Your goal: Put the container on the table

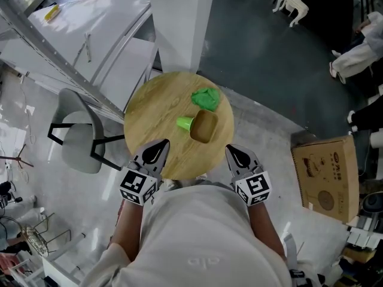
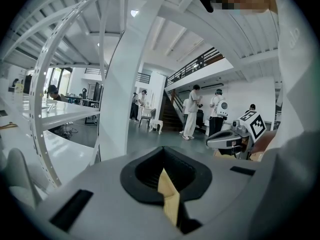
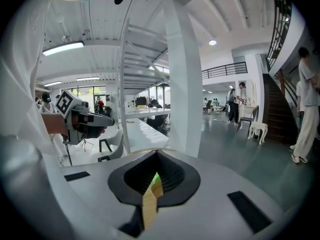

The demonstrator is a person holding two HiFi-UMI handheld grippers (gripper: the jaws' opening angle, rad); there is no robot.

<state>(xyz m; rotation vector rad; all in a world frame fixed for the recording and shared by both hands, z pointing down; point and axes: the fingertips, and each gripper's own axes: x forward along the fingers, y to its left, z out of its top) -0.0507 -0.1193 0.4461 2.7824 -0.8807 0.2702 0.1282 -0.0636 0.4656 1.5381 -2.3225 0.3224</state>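
One round table [image 1: 149,109] carries three items: one brown container [image 1: 204,126] right of centre, one green cup [image 1: 185,123] just beside it at 9 o'clock, and one green lump [image 1: 205,98] at 12 o'clock. At the table's 6 o'clock edge, the left gripper [image 1: 163,143] and right gripper [image 1: 230,150] both have jaws together and empty.

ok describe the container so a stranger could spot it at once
Find the round wooden table by the white pillar. On its right half lies a brown, rounded-square container, a green cup at its left, a crumpled green lump beyond it. Only it is brown, not green.

Grey chair [image 1: 81,148] and cardboard box [image 1: 326,175] stand well apart.
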